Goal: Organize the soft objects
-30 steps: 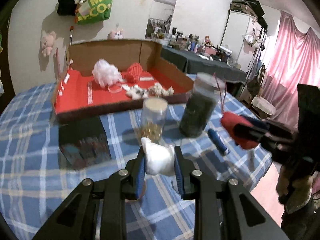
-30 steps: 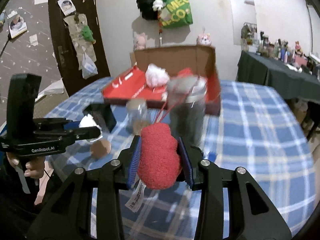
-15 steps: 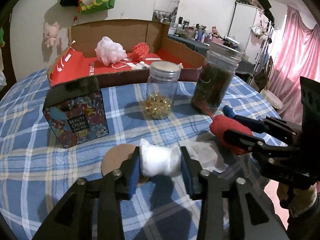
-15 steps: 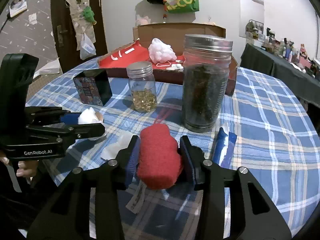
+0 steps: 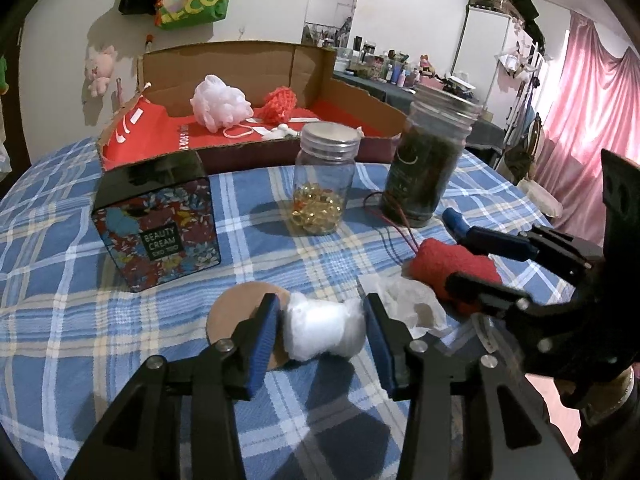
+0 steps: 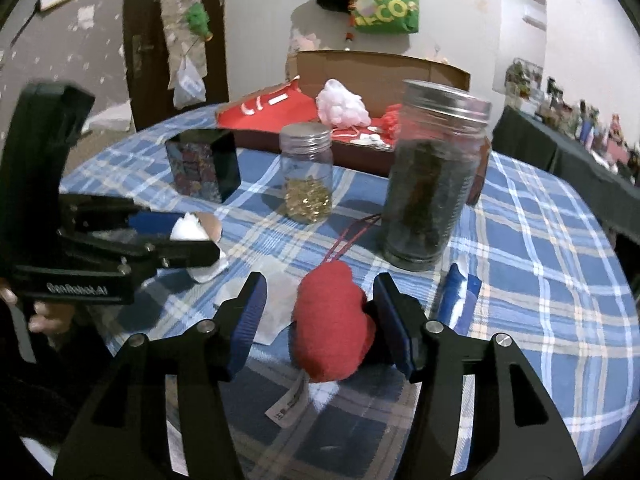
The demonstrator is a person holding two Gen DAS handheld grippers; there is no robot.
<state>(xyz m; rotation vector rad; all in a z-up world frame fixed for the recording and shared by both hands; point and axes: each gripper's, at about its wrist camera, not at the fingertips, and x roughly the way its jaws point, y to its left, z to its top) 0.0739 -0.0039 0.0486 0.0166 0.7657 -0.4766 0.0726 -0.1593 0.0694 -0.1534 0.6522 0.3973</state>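
A white cotton wad rests on the plaid tablecloth, partly on a brown disc, between the pads of my left gripper. Those jaws are opening and the pads no longer squeeze it. A red plush piece with a white tag lies on the table inside my right gripper. Its jaws are opening too: there is a clear gap at the left finger, and the plush leans on the right pad. A cardboard box lined in red holds a pink pouf and a red knit ball.
Between the grippers and the box stand a small jar of golden capsules, a tall dark jar and a patterned cream box. A crumpled tissue lies between the grippers, a blue packet to the right.
Both grippers came down to the table near its front edge. Their jaws widened: the cotton wad and the red plush, squeezed before, now sit on the cloth.
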